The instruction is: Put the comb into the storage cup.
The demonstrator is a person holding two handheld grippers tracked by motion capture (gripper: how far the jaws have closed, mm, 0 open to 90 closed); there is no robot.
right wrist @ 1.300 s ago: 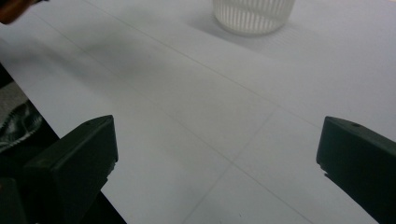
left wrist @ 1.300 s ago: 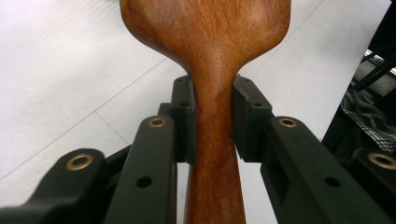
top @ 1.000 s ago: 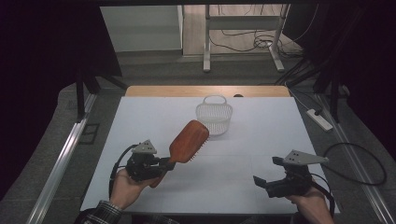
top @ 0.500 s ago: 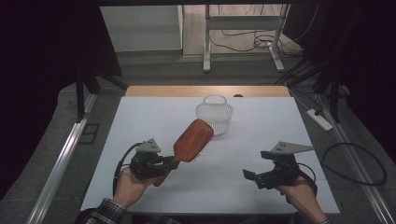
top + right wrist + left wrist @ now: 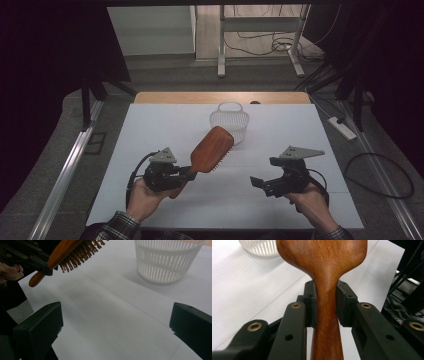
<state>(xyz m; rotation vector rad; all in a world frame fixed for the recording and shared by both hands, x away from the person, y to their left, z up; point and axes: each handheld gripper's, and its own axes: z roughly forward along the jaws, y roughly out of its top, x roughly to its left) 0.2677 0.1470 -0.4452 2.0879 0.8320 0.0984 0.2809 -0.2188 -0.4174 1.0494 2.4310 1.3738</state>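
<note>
Near the basket (image 5: 229, 124): wooden hairbrush (image 5: 211, 149), raised off the white table (image 5: 150, 125), bristles downward.
Left gripper (image 5: 186, 173): clamped on the hairbrush's handle neck.
Right gripper (image 5: 261, 184): jaws wide apart, holding nothing, beside the hairbrush, farther from the basket.

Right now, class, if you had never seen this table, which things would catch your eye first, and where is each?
First the wooden hairbrush, raised above the middle of the white table, bristles down, its handle clamped in the left claw. Behind it, near the far edge, stands a white slatted basket. At the right, the right claw hangs open over bare table, pointing toward the brush.
</note>
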